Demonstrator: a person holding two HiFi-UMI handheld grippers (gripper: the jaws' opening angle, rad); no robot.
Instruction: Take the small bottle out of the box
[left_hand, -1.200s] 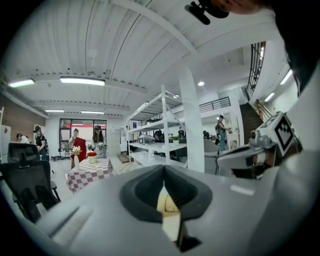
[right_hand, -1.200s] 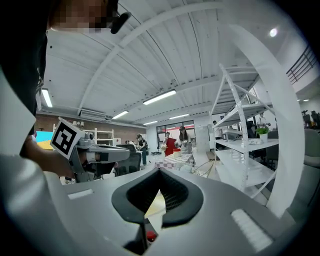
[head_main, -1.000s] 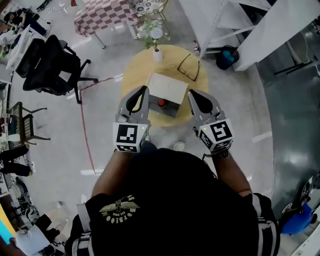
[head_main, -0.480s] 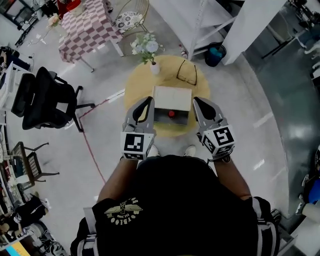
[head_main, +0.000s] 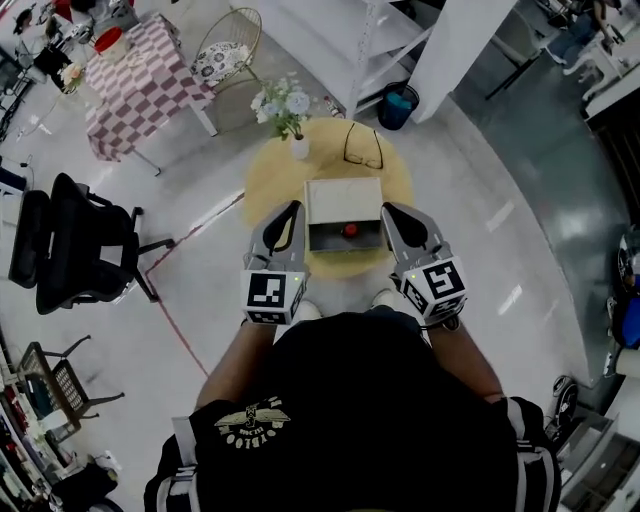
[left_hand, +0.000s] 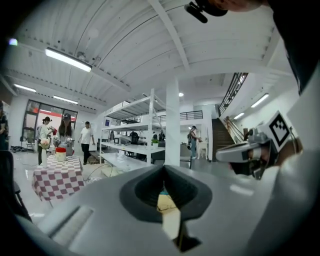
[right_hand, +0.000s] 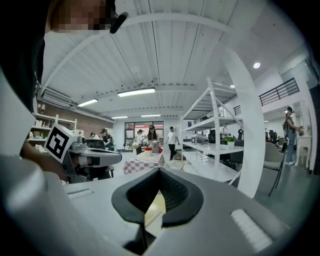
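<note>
In the head view a small box (head_main: 343, 200) with its pale lid swung back stands on a round yellow table (head_main: 270, 180). Inside its dark hollow sits the small bottle, of which only the red cap (head_main: 350, 230) shows. My left gripper (head_main: 293, 208) hangs just left of the box and my right gripper (head_main: 390, 210) just right of it, both shut and holding nothing. In the left gripper view the left gripper's (left_hand: 164, 168) tips meet, with the right gripper (left_hand: 250, 152) alongside. In the right gripper view the right gripper's (right_hand: 159, 172) tips meet too.
On the table's far side stand a white vase of flowers (head_main: 285, 105) and a pair of glasses (head_main: 362, 145). A black office chair (head_main: 70, 245) is at the left, a checkered table (head_main: 140, 85) far left, a blue bin (head_main: 398, 105) and white shelving (head_main: 330, 40) beyond.
The whole view has swung and the person has closed in on the table. Both grippers now flank the box more closely. Their jaws have stayed shut.
</note>
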